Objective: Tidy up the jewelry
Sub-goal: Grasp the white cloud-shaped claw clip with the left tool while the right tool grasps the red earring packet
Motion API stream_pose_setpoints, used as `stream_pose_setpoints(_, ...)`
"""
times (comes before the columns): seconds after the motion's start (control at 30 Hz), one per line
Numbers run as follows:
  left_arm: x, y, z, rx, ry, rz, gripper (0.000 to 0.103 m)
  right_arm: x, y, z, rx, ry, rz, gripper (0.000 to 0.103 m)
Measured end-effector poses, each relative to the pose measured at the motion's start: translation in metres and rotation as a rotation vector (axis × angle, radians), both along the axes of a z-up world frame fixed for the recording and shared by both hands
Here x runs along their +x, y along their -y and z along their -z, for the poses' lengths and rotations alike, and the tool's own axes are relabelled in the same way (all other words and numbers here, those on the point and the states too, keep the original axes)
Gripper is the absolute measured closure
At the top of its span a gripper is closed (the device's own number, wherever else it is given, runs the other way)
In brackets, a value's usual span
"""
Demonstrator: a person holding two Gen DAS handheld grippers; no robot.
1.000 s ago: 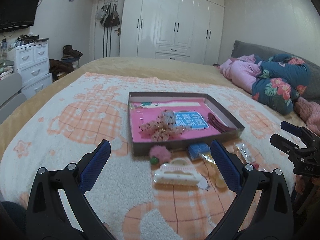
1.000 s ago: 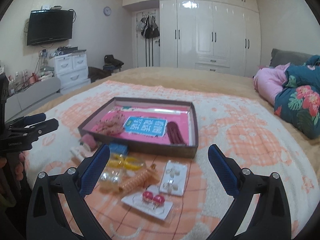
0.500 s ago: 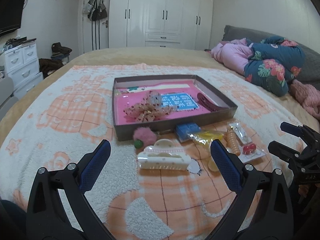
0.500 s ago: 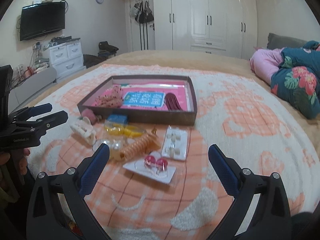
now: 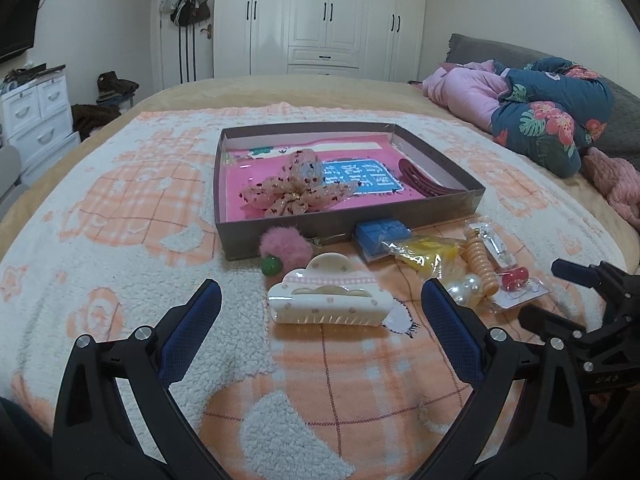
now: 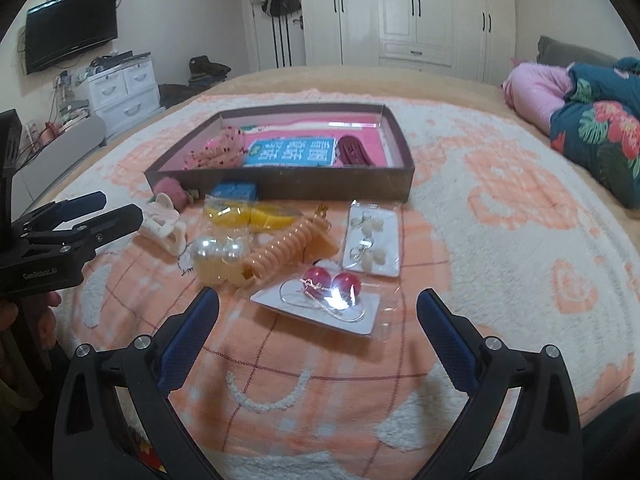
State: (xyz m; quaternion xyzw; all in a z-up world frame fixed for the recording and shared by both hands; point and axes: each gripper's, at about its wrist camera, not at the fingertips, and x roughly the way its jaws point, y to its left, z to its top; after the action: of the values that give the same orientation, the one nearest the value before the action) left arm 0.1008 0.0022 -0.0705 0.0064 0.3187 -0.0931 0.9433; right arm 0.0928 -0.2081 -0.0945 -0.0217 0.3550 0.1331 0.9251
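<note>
A brown shallow box (image 5: 440, 204) (image 6: 280, 186) with a pink floor lies on the bed; it holds a pink sequin bow (image 5: 296, 190) and a dark red hair clip (image 5: 420, 180). In front of it lie a cream claw clip (image 5: 328, 300) (image 6: 162, 226), a pink pompom (image 5: 284, 246), a blue box (image 5: 380, 236), a yellow packet (image 6: 248, 216), pearl beads (image 6: 218, 250), an orange coil tie (image 6: 284, 250), a red ball earring card (image 6: 320, 300) and a white earring card (image 6: 370, 242). My left gripper (image 5: 320, 308) is open just before the claw clip. My right gripper (image 6: 318, 312) is open, with the red earring card just beyond its fingertips.
The bed has a white and orange fleece blanket (image 5: 120, 260). Pink and floral bedding (image 5: 540, 108) is piled at the right. White wardrobes (image 5: 328, 16) stand behind, a white drawer unit (image 6: 124, 92) and a wall TV (image 6: 70, 28) at the left.
Both grippers have moved forward and lower towards the loose items. The claw clip and the red earring card loom larger. Both stay open.
</note>
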Motion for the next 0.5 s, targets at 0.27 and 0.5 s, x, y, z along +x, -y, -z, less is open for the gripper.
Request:
stream_pose_setpoints(0.27, 0.007, 0.001, 0.007, -0.017, -0.008, 0.007, 0.011, 0.014, 0.0, 0.011, 0.02, -0.027, 0.036, 0.007)
stream_pose_setpoints(0.5, 0.019, -0.003, 0.015, -0.054, -0.037, -0.017, 0.011, 0.022, 0.003, 0.021, 0.026, -0.063, 0.045, 0.014)
